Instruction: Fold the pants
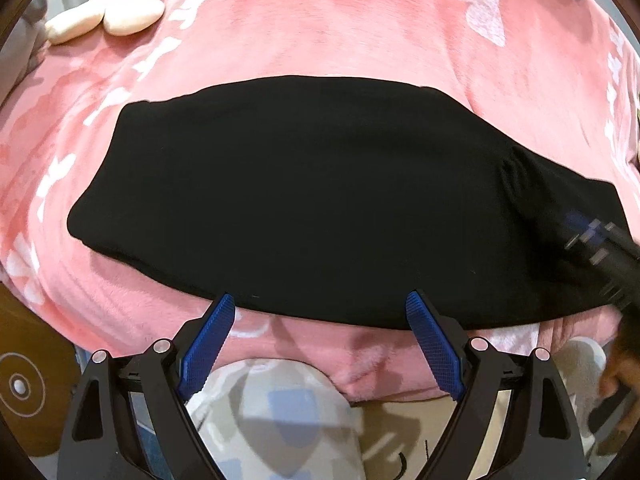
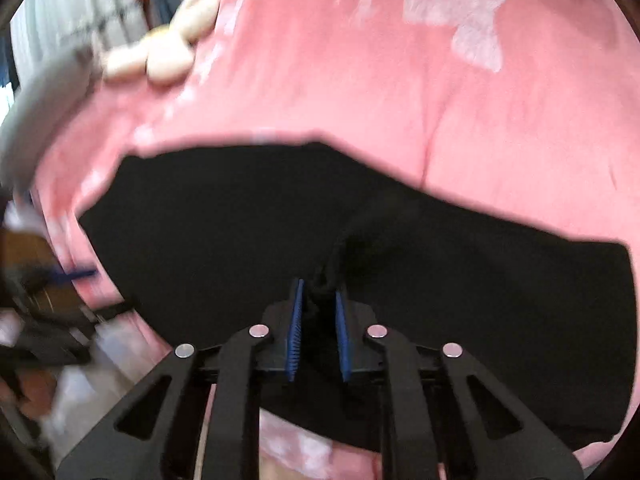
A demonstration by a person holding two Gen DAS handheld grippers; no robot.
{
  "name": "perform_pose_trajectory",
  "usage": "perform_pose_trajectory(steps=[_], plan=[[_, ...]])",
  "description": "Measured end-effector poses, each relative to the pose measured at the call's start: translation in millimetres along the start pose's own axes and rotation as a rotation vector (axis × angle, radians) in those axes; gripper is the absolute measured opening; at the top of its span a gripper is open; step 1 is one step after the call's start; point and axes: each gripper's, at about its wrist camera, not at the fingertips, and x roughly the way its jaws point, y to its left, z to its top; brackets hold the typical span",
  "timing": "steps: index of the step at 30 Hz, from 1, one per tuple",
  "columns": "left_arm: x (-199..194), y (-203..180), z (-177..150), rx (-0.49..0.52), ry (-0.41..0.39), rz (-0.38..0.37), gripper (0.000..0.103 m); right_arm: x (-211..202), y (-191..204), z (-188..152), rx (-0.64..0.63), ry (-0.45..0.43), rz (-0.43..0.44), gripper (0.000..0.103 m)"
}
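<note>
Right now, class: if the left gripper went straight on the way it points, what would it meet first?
Probably the near edge of the black pants, just ahead of the open left gripper; depth is uncertain.

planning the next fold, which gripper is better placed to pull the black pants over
Right. The right gripper is already pinched on a bunch of the black fabric pants; the left gripper hangs open at their near edge, holding nothing.

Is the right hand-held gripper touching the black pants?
Touching. The right wrist view shows the right hand-held gripper with its blue pads closed on a bunched ridge of the black pants, fabric pinched between them.
</note>
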Motion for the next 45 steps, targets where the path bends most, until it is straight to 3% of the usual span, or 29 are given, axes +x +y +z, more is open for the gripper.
perform_pose_trajectory(steps=[3,6,8,10,15,20,21,22,24,26,29,31,32,33,34,36,39,45], plan=[[0,6,1,-0.020,-0.003,-0.016,0.085,-18,8,23,0.045,-0.077,0.086,0.012],[4,9,1,-0.031,0.003,-0.028,0.085,15,17,24,0.053,-0.009,0.131,0.013],[5,10,1,-0.037,0.005,-0.032,0.085,48,22,6,0.043,0.092,0.105,0.015],[6,11,0,-0.038,0.005,-0.031,0.085,46,24,-3,0.086,0.046,0.110,0.019],[7,25,1,-0.052,-0.008,-0.025,0.085,2,25,9,0.107,-0.026,0.104,0.019],[1,77,5,-0.258,-0.054,-0.103,0.085,-10,8,9,0.106,-0.006,-0.013,0.019],[1,92,5,-0.307,-0.052,-0.115,0.085,-12,7,6,0.121,-0.003,-0.024,0.036],[0,99,5,-0.327,-0.054,-0.111,0.085,-13,8,3,0.124,-0.006,-0.027,0.063],[-2,112,5,-0.343,-0.073,-0.063,0.085,-14,19,-3,0.097,-0.030,-0.025,0.072],[-4,115,5,-0.330,-0.080,-0.032,0.085,-5,37,-6,0.022,-0.005,-0.006,0.071],[-4,112,5,-0.311,-0.080,-0.028,0.085,20,57,-8,-0.095,0.040,-0.059,0.070],[-2,109,4,-0.302,-0.070,-0.045,0.085,39,57,-13,-0.137,0.080,-0.124,0.042],[-1,109,4,-0.298,-0.065,-0.050,0.085,43,53,-14,-0.140,0.080,-0.140,0.038],[0,107,4,-0.293,-0.060,-0.054,0.085,40,45,-14,-0.120,0.064,-0.130,0.024],[1,106,4,-0.289,-0.057,-0.056,0.085,36,38,-13,-0.100,0.066,-0.118,0.018],[2,106,4,-0.279,-0.053,-0.059,0.085,27,25,-12,-0.079,0.074,-0.090,0.018],[4,110,0,-0.279,-0.047,-0.066,0.085,19,10,-13,-0.041,0.111,-0.011,0.039],[11,108,-2,-0.279,-0.028,-0.079,0.085,5,18,-3,-0.022,0.057,0.024,0.044]])
